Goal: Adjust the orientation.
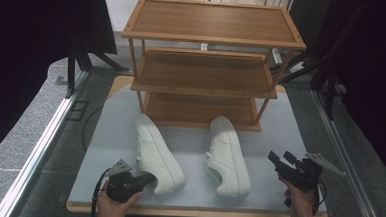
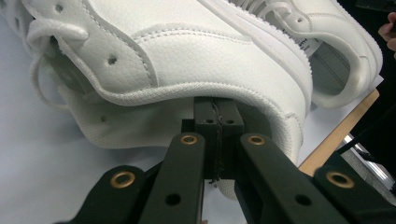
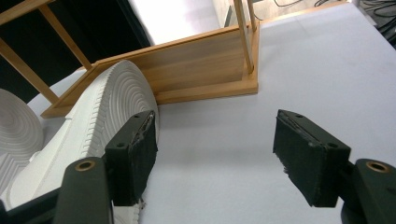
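Two white sneakers lie on the pale table (image 1: 280, 128) in front of a wooden rack (image 1: 208, 71). My left gripper (image 1: 147, 178) sits at the heel of the left sneaker (image 1: 156, 154). In the left gripper view its jaws (image 2: 217, 116) are pressed together, their tips tucked under the collar rim of that sneaker (image 2: 187, 56); no shoe material shows between the pads. My right gripper (image 1: 282, 159) hovers open to the right of the right sneaker (image 1: 228, 158). In the right gripper view the open jaws (image 3: 215, 154) hold nothing, and the sneaker's sole (image 3: 102, 112) lies beside the left jaw.
The rack has three shelves, and its bottom shelf (image 3: 196, 60) rests on the table just behind the shoes. The second sneaker (image 2: 327, 42) lies beyond the first in the left gripper view. The table's front edge (image 1: 195, 213) runs close to both hands. Black drapes hang at both sides.
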The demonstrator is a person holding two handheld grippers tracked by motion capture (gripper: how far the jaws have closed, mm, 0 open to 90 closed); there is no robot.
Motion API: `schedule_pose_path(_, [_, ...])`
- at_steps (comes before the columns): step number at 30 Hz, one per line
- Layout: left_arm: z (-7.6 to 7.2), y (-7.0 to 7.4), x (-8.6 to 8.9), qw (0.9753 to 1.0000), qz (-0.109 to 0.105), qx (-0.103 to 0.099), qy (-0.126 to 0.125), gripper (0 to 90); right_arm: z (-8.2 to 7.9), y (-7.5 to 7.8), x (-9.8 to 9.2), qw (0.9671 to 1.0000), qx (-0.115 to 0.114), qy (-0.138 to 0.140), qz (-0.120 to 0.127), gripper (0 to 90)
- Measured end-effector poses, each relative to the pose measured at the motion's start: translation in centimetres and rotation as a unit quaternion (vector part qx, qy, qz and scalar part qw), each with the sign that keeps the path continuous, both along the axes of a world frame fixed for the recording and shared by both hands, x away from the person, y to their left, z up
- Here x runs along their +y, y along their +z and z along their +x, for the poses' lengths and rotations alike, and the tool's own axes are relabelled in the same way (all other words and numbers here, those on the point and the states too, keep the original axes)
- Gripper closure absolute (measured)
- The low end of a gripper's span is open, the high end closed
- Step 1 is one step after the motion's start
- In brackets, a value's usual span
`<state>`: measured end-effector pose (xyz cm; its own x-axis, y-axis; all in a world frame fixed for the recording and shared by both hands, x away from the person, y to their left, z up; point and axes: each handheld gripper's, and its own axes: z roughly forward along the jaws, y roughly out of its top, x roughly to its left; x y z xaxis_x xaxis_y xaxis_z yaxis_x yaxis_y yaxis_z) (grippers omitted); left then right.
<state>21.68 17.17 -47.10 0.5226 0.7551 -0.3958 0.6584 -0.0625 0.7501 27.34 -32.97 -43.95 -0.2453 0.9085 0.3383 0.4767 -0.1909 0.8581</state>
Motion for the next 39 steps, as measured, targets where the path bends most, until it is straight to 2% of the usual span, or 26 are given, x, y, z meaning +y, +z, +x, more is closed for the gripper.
schedule_pose_path(10, [0.8, 0.6, -0.8, 1.0, 0.002, -0.007, -0.005, 90.0, 0.1, -0.1, -0.2, 0.9999, 0.005, -0.007, 0.004, 30.2])
schedule_pose_path(15, [1.9, 0.9, -1.6, 0.9999, 0.002, -0.011, -0.009, 90.0, 0.2, -0.1, -0.3, 0.9999, 0.006, -0.009, 0.006, 30.2])
schedule_pose_path(20, [3.6, 0.9, -2.9, 0.9998, 0.008, -0.008, -0.017, 90.0, 0.2, -0.1, -0.6, 0.9998, 0.006, -0.014, 0.01, 30.2])
schedule_pose_path(23, [4.8, 0.6, -4.0, 0.9996, 0.0, 0.0, -0.026, 90.0, 0.2, -0.1, -0.6, 0.9998, 0.006, -0.016, 0.01, 30.3])
schedule_pose_path(27, [5.7, 0.3, -5.6, 0.9991, 0.016, 0.005, -0.04, 90.0, 0.3, -0.3, -0.5, 0.9998, 0.009, -0.016, 0.008, 30.3])
schedule_pose_path(30, [6.0, 0.5, -6.2, 0.9987, 0.006, -0.003, -0.051, 90.0, 0.3, -0.5, -0.5, 0.9998, 0.013, -0.016, 0.007, 30.3])
schedule_pose_path(31, [6.3, 1.0, -6.8, 0.9983, -0.003, -0.014, -0.056, 90.0, 0.3, -0.6, -0.5, 0.9998, 0.013, -0.017, 0.004, 30.3])
schedule_pose_path(33, [6.4, 1.2, -7.1, 0.9982, -0.005, -0.016, -0.058, 90.0, 0.3, -0.7, -0.6, 0.9997, 0.014, -0.019, 0.005, 30.4])
schedule_pose_path(34, [6.8, 2.0, -7.9, 0.9979, 0.005, -0.014, -0.064, 89.1, 0.2, -0.7, -0.6, 0.9997, 0.015, -0.02, 0.005, 30.4])
schedule_pose_path(35, [6.9, 2.2, -8.2, 0.9975, 0.024, -0.014, -0.065, 87.0, 0.2, -0.7, -0.7, 0.9997, 0.015, -0.021, 0.004, 30.4])
schedule_pose_path(39, [7.0, 2.4, -8.7, 0.9973, 0.013, -0.015, -0.071, 84.8, 0.1, -0.7, -1.0, 0.9995, 0.016, -0.026, 0.007, 30.5])
